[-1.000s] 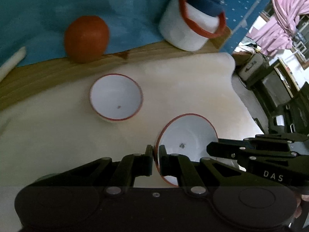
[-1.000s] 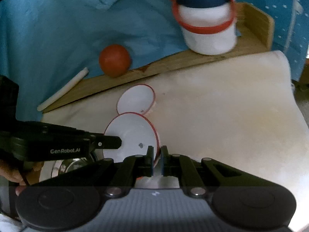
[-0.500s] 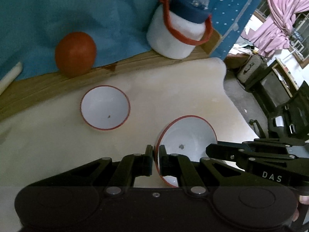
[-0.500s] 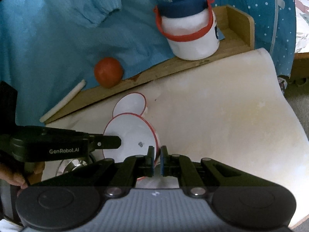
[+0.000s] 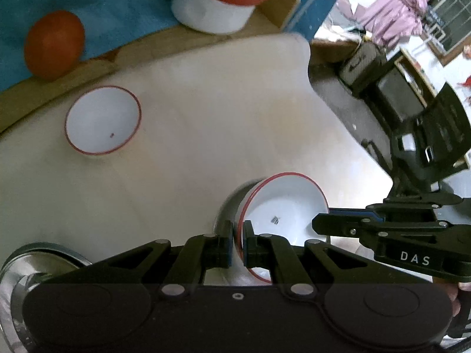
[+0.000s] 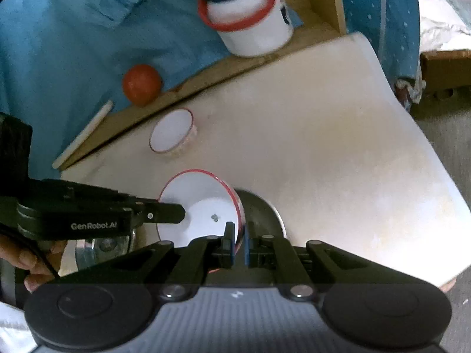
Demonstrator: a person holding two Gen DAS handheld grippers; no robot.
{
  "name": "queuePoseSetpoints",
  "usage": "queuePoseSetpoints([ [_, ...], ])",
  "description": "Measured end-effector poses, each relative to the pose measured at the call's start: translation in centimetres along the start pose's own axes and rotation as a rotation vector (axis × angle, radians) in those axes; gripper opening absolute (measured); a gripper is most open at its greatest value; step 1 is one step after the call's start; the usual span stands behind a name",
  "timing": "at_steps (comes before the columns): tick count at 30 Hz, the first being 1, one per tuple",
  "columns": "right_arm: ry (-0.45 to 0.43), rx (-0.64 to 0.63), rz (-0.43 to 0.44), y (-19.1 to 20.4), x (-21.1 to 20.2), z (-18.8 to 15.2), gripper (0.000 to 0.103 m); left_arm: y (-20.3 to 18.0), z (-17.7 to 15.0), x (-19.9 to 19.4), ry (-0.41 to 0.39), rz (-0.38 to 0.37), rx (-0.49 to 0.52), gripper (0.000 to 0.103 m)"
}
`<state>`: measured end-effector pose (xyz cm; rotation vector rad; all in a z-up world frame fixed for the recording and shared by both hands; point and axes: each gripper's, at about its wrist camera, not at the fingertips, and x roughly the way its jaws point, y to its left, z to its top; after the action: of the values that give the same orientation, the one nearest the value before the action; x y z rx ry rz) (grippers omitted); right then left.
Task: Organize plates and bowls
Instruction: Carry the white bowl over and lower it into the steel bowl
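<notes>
Item: larger white bowl (image 5: 282, 206) with red rim, tilted, held off the cream mat (image 5: 206, 111) by both grippers at once. The left gripper (image 5: 238, 242) is clenched on the rim at the bowl's near-left edge; the right gripper (image 6: 239, 242) is clenched on the rim at the opposite side. Inside: a small dark mark near the bottom, nothing else visible.

Change from a second ago: the held bowl now sits well apart from the smaller bowl, where before the two looked nearly touching in the right wrist view; a grey metal dish (image 6: 265, 209) now shows directly beneath the held bowl.

Smaller white bowl (image 5: 103, 119), red rim, upright on the mat toward the wooden ledge (image 5: 53, 94). Contents: one tiny dark speck.

Steel bowl (image 5: 35, 261), shiny, at the mat's near-left corner; contents cannot be told.

On the ledge: an orange-red ball (image 5: 54, 44); a white jar (image 5: 215, 8) with red handle and dark blue lid; a pale stick (image 6: 84, 133). Blue cloth (image 6: 73, 38) behind.

A hand (image 6: 26, 260) grips the left tool.
</notes>
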<state>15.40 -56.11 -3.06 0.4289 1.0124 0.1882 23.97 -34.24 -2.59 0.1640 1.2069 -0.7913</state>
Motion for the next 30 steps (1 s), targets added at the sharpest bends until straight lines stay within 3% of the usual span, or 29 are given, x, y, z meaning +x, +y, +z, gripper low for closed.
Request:
queuePoseSetpoints([
  [12, 0.088, 0.011, -0.002, -0.9, 2.0, -0.8, 0.007, -0.4, 0.0, 2.8, 0.102, 0.03, 0.016, 0.006],
  [30, 0.132, 0.015, 0.01, -1.4, 3.9, -0.5, 0.008, -0.1, 0.0, 4.2, 0.118, 0.036, -0.026, 0.006],
])
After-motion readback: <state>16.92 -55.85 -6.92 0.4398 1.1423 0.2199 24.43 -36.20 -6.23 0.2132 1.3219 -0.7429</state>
